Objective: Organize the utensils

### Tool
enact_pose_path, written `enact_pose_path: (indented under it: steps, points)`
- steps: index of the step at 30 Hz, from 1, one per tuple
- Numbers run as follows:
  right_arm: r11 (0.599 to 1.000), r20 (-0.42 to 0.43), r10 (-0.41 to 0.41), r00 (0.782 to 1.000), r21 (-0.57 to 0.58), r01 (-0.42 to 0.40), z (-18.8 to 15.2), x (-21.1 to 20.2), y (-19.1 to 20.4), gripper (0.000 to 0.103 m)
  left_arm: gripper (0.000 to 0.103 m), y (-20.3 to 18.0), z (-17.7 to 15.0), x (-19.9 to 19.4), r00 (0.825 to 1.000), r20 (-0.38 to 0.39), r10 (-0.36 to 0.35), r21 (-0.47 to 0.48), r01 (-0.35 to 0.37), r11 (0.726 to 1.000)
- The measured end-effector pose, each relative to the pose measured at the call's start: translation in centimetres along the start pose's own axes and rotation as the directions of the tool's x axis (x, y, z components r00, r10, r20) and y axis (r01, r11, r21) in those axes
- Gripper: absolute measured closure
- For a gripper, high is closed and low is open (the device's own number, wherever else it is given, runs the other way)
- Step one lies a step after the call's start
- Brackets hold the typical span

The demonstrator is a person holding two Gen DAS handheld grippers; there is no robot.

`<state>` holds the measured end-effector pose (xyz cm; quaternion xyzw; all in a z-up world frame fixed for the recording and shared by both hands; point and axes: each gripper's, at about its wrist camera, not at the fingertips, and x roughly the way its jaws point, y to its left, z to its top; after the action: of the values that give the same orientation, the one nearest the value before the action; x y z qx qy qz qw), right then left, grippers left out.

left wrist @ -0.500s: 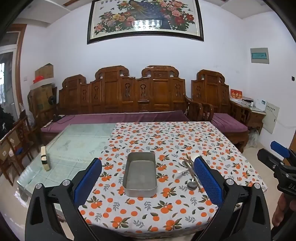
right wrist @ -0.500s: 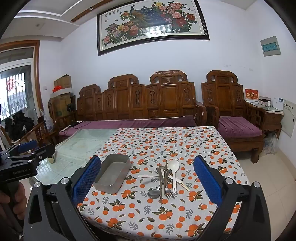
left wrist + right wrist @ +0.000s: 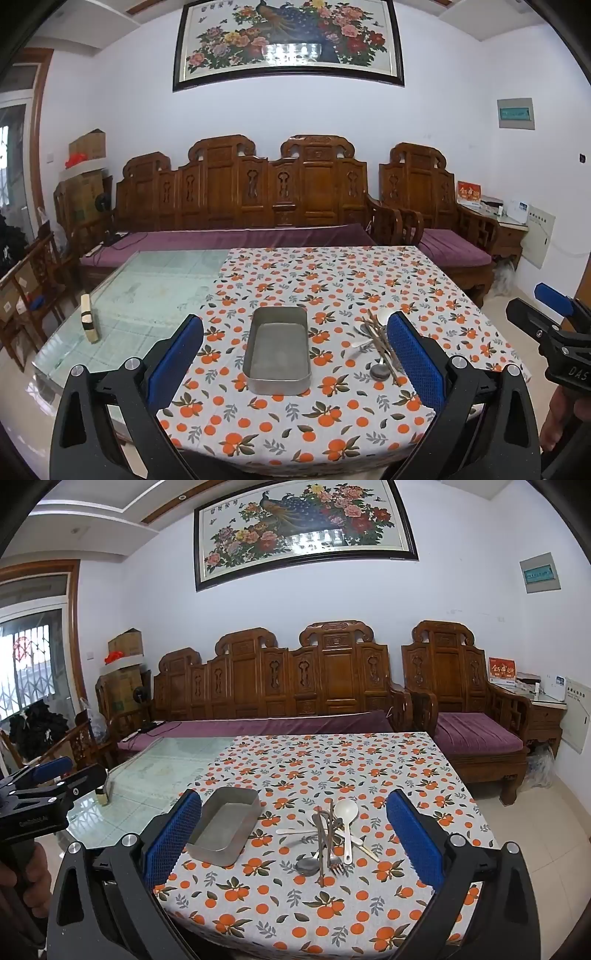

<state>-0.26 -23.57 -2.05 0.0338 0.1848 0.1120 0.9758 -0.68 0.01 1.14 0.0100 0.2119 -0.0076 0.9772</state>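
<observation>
Both grippers are held above the near edge of the table, and both have their blue-padded fingers spread wide with nothing between them. The left gripper (image 3: 295, 354) looks straight over a rectangular metal tray (image 3: 277, 350), which lies on the orange-patterned tablecloth (image 3: 332, 280) with its long side pointing to 12 o'clock. The tray has nothing inside.

From the tray, at 3 o'clock and near it but not touching, there is a small heap of utensils (image 3: 328, 840). In the right wrist view, the right gripper (image 3: 293, 836) frames this heap a little right of its middle. In the heap I can see a white plastic spoon (image 3: 347, 821) with its bowl toward 12 o'clock, a metal fork (image 3: 335, 864) with its tines toward 6 o'clock, a metal spoon (image 3: 307, 866) with its bowl at 7 o'clock of the heap, and brown chopsticks (image 3: 322, 853) lying across the others. A flat white handle lies under them, going from 9 to 3 o'clock; what it belongs to I cannot tell.

The cloth covers only the right part of the glass tabletop (image 3: 147, 295). On the bare glass, at 9 o'clock from the tray and well apart, a small cream block (image 3: 88, 323) stands upright.
</observation>
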Motion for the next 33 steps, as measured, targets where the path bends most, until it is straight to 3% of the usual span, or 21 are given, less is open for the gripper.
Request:
enact_pose_path:
  steps: [33]
  points:
    - [1.0, 0.002, 0.001, 1.0, -0.002, -0.001, 0.47, -0.17, 0.12, 0.003, 0.006, -0.45, 0.3, -0.49, 1.0, 0.01, -0.009, 0.007, 0.009, 1.0]
